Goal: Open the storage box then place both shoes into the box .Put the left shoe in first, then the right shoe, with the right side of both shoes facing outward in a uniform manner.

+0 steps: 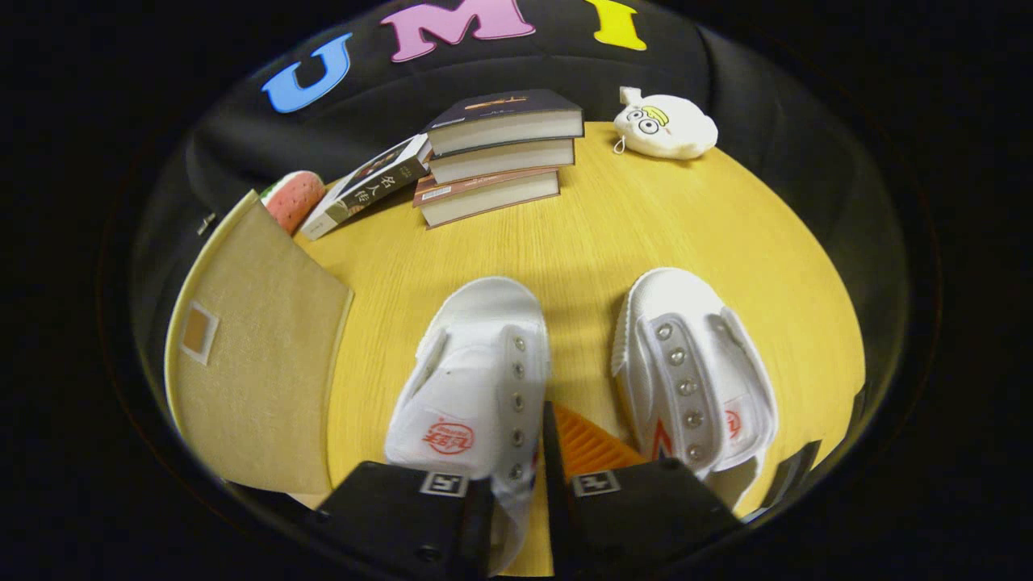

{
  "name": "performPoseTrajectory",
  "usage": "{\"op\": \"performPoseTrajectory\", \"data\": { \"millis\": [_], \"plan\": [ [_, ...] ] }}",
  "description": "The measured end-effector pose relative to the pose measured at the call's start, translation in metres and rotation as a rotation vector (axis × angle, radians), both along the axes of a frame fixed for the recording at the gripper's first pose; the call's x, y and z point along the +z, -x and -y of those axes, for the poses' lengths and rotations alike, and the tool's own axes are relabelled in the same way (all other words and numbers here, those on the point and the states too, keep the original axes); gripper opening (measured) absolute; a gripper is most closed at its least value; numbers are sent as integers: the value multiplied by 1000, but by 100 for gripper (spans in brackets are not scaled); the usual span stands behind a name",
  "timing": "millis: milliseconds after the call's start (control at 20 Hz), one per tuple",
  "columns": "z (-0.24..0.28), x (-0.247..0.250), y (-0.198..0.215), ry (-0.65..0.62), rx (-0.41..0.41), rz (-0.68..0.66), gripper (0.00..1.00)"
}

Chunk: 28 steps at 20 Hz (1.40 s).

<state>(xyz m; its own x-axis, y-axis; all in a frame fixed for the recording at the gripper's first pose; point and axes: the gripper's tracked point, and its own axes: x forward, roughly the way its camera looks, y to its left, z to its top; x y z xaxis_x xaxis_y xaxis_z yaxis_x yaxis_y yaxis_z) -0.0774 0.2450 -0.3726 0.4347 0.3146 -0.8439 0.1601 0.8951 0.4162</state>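
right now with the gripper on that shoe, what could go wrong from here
1. The gripper seems to pinch just the thin side wall of the left shoe, so the shoe may sag or slip out when lifted.
2. The right shoe lies just beside the fingers, so a swing could knock it.
3. The storage box next to the shoe shows a flat cloth face; I cannot tell if it is open, so the shoe may hit the lid.
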Motion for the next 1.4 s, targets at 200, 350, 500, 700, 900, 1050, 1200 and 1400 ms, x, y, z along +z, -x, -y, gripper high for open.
{"op": "performPoseTrajectory", "data": {
  "millis": [200, 350, 500, 700, 900, 1050, 1200, 1400],
  "plan": [
    [9, 8, -3, -26, -60, -51, 9],
    [12, 29, -9, -60, -118, -26, 9],
    [20, 61, -22, -66, -165, 8, 9],
    [23, 121, -39, -72, -216, 53, 8],
    [11, 187, -57, -108, -244, 111, 8],
    [-16, 232, -68, -157, -229, 151, 8],
    [-56, 264, -72, -199, -189, 152, 8],
    [-116, 281, -67, -224, -149, 87, 8]
  ]
}}
